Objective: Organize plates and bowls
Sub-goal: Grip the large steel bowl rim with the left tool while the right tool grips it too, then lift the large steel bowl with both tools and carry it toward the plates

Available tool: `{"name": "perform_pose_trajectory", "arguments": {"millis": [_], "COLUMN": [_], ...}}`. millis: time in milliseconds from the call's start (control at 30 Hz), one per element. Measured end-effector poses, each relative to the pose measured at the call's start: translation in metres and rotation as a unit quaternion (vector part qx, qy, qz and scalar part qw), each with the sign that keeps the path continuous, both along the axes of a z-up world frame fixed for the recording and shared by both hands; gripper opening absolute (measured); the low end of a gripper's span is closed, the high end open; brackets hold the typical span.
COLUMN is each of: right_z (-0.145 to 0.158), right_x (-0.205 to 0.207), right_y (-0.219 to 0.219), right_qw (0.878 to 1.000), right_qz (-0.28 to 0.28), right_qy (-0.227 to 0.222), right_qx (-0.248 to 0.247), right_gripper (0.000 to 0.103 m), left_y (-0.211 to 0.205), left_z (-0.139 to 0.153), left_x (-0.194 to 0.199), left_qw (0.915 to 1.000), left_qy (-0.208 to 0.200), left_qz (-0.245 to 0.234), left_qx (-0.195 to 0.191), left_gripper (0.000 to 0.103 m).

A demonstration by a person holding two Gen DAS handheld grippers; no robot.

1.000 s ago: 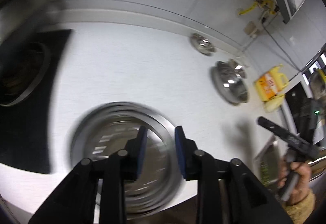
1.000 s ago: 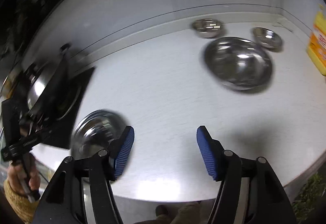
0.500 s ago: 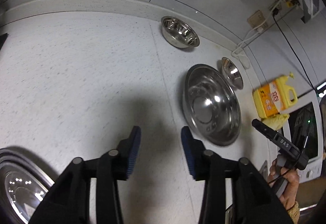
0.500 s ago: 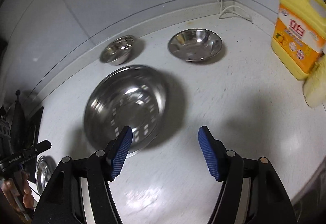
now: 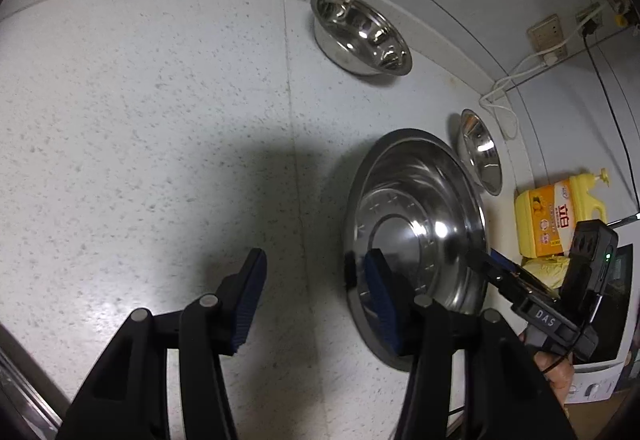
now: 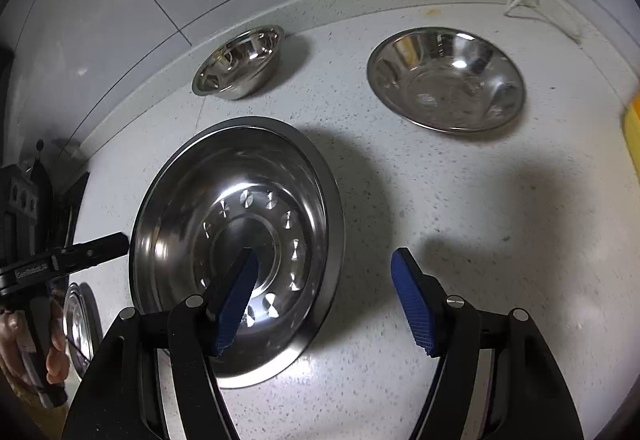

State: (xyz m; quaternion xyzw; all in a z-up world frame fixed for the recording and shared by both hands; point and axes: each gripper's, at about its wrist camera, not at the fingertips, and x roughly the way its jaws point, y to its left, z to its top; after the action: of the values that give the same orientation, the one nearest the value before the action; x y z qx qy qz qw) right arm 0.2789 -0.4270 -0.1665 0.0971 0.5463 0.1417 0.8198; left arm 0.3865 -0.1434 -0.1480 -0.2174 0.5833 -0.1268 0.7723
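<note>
A large steel bowl [image 5: 416,215] [image 6: 240,232] sits on the white speckled counter [image 5: 140,119]. My left gripper [image 5: 316,296] is open, its jaws straddling the bowl's left rim. My right gripper [image 6: 324,300] is open, its jaws straddling the bowl's right rim. A small deep steel bowl [image 5: 360,33] [image 6: 238,61] stands by the back wall. A medium shallow steel bowl [image 5: 480,151] [image 6: 446,79] stands to the right. A steel plate [image 6: 78,324] lies at the far left in the right wrist view.
A yellow detergent bottle [image 5: 560,215] stands at the right near a white cord [image 5: 504,99] and wall socket [image 5: 548,35]. A black stove [image 6: 68,199] lies at the left. The counter's front edge [image 5: 24,368] runs close below.
Both grippers have swung from the plate at the left toward the large bowl and closed in on its rims. The left gripper's jaws have opened wider.
</note>
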Motion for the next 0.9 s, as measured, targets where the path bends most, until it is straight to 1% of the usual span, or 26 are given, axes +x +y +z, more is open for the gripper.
{"name": "perform_pose_trajectory", "arguments": {"millis": [67,100,133,167,200,233,267,333,400,433,500,600,700,767,833,900], "right_z": [-0.004,-0.005,-0.008,-0.011,-0.014,-0.016,-0.016,-0.019,-0.019,-0.018,-0.014,0.001,0.024,0.038,0.048,0.051], "right_x": [0.004,0.005,0.006,0.008,0.009,0.009,0.01,0.009,0.01,0.01,0.008,-0.002,-0.021,-0.037,-0.054,-0.074], "right_y": [0.0,0.0,0.0,-0.001,-0.002,-0.002,-0.001,0.0,0.002,0.004,0.005,0.008,0.02,0.03,0.042,0.057], "right_qw": [1.0,1.0,1.0,1.0,1.0,1.0,1.0,0.999,0.999,0.999,0.999,0.999,0.999,0.999,0.998,0.998], "right_qz": [0.006,0.009,0.01,0.01,0.01,0.011,0.012,0.014,0.017,0.016,0.015,0.017,0.024,0.029,0.037,0.046], "right_qy": [0.003,0.005,0.009,0.015,0.02,0.02,0.02,0.021,0.02,0.018,0.016,0.008,-0.008,-0.015,-0.016,-0.011], "right_qx": [0.002,0.004,0.008,0.015,0.019,0.019,0.019,0.025,0.029,0.024,0.025,0.04,0.039,0.039,0.039,0.033], "right_gripper": [0.057,0.047,0.037,0.034,0.029,0.025,0.023,0.016,0.013,0.013,0.012,0.012,0.012,0.012,0.012,0.012], "left_y": [-0.005,-0.008,-0.012,-0.014,-0.016,-0.019,-0.02,-0.023,-0.023,-0.021,-0.017,-0.005,0.012,0.026,0.041,0.052], "left_z": [-0.004,-0.005,-0.008,-0.01,-0.012,-0.014,-0.016,-0.016,-0.015,-0.013,-0.005,0.013,0.031,0.039,0.039,0.033], "left_x": [0.002,0.003,0.004,0.005,0.006,0.006,0.007,0.007,0.006,0.004,-0.004,-0.023,-0.049,-0.076,-0.097,-0.115], "left_qw": [1.0,1.0,1.0,0.9999,0.9999,0.9999,0.9998,0.9996,0.9998,0.9997,0.9997,0.9995,0.999,0.9988,0.9988,0.9989], "left_qy": [0.004,0.004,0.005,0.008,0.01,0.012,0.013,0.012,0.011,0.009,0.002,-0.009,-0.02,-0.023,-0.017,-0.012], "left_qz": [0.0,-0.001,-0.006,-0.008,-0.008,-0.01,-0.01,-0.011,-0.009,-0.004,-0.002,0.003,0.011,0.014,0.016,0.017], "left_qx": [-0.002,-0.002,-0.005,-0.006,-0.007,-0.008,-0.01,-0.022,-0.017,-0.02,-0.025,-0.029,-0.038,-0.041,-0.044,-0.042], "left_gripper": [0.047,0.046,0.039,0.03,0.026,0.02,0.015,0.009,0.009,0.009,0.009,0.009,0.009,0.009,0.009,0.009]}}
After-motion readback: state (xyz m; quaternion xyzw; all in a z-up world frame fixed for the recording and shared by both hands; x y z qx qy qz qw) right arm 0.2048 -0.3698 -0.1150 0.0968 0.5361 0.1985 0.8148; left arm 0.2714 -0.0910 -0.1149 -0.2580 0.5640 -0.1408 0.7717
